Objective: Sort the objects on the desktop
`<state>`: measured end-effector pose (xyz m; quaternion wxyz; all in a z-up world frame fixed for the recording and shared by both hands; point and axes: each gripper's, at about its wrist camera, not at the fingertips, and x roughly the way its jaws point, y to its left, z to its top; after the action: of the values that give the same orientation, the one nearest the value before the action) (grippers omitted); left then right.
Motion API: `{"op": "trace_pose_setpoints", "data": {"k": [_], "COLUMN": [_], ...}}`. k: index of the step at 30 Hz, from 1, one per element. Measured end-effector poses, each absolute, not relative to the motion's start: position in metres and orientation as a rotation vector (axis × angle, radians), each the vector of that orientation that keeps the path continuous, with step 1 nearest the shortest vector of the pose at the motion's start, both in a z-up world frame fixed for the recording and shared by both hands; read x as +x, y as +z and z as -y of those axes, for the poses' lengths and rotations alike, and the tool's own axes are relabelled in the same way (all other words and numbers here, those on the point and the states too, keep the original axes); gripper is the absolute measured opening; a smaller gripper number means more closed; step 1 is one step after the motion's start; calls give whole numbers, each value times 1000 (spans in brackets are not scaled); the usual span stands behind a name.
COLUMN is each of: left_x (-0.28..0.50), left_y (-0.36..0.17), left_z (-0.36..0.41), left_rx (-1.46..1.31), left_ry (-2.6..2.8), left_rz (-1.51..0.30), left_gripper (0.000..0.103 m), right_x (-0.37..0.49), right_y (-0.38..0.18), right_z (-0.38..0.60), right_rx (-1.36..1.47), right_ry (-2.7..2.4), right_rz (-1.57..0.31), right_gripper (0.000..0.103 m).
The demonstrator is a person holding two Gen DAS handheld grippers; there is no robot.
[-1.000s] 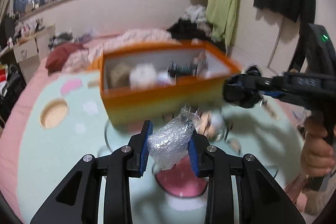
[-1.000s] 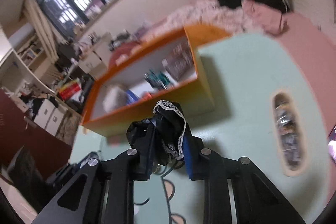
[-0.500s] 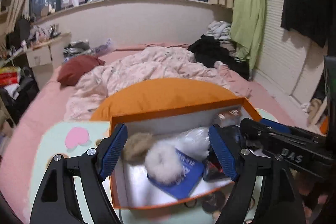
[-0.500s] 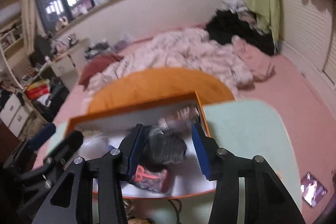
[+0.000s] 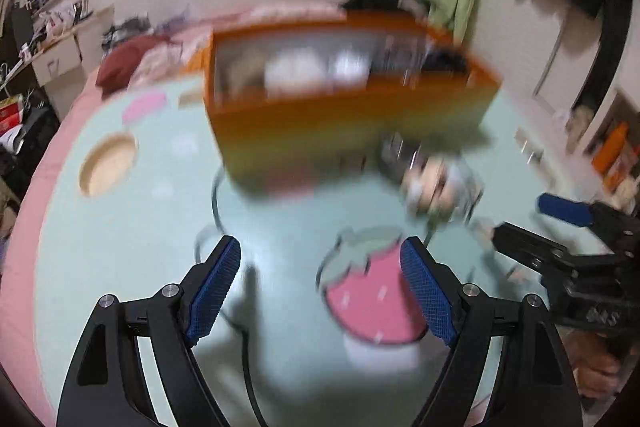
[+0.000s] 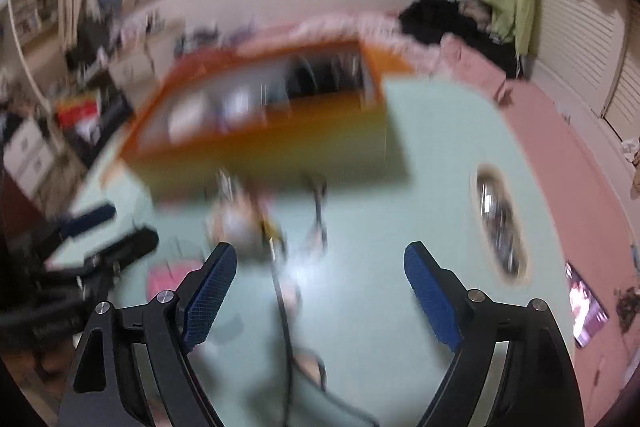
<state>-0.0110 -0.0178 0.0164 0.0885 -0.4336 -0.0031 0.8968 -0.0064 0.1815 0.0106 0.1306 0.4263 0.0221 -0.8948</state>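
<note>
A cluttered bedroom lies behind a mint-green worktop (image 5: 132, 227) printed with one pink strawberry (image 5: 372, 303). One orange box (image 5: 344, 115) stands at its far side, blurred things inside. A small blurred heap of oddments (image 5: 436, 179) lies just before it. Two tools: the left tool (image 5: 320, 291) and right tool (image 6: 318, 287) have both just been opening; each gapes, nothing between.

Bare mat (image 5: 132, 227) lies open; orange box (image 5: 352, 131) blocks beyond.
</note>
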Motion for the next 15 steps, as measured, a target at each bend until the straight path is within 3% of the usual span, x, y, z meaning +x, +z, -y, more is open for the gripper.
{"op": "trace_pose_setpoints", "data": {"k": [2,3,4,15], "left_x": [-6,-5,-4,-4], "left_y": [7,4,2,-3], "left_z": [11,10,9,10], "left_rx": [-1276,-1279,-1268,-1210], "left_ry": [2758,2756,2761,2795], "left_rz": [-64,-45,-16,-8], "left_gripper": [97,103,103,103], "right_x": [1,5,8,12], "right_y": [-4,-11,-12,-18], "right_z": [-180,-176,-177,-185], "right_rx": [1249,1254,1247,1197], "right_ry": [-2632,-2659,-2653,-2689], "right_rz": [-159,-235,-226,-207], "right_gripper": [88,97,103,103]}}
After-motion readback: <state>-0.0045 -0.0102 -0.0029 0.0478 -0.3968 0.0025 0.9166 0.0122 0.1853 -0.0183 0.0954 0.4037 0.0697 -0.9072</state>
